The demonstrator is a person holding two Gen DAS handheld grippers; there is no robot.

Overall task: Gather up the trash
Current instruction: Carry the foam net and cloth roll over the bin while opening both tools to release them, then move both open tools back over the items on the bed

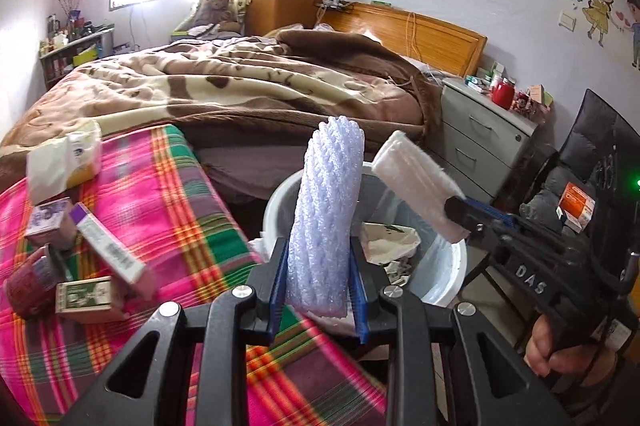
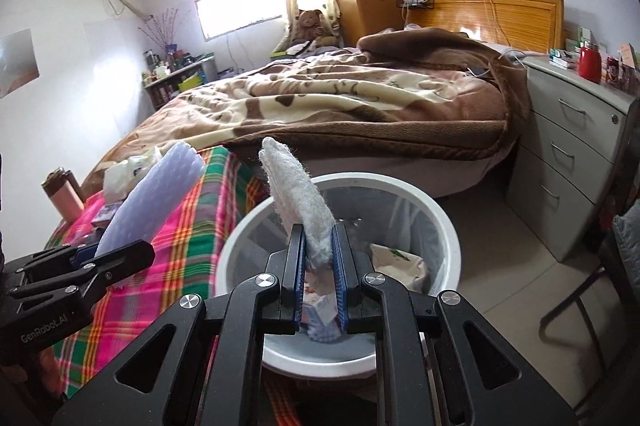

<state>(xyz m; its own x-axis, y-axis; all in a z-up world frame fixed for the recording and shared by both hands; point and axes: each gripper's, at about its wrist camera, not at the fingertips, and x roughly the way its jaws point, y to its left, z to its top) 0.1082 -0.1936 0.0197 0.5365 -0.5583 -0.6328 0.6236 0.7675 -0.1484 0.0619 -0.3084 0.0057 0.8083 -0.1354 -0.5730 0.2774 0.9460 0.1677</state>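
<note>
Nearest us, our left gripper (image 1: 318,290) is clamped tight on a foam sleeve (image 1: 326,222), and our right gripper (image 2: 318,278) is pinched shut on a white fuzzy pad (image 2: 298,193). Both sit right over the white bin (image 2: 448,226), which already has crumpled paper (image 2: 400,262) inside. Risk we see: the sleeve's tall and hangs near the rim, so it could tip onto the floor. More boxes (image 1: 88,298) wait on the plaid table (image 1: 168,209) beyond.
</note>
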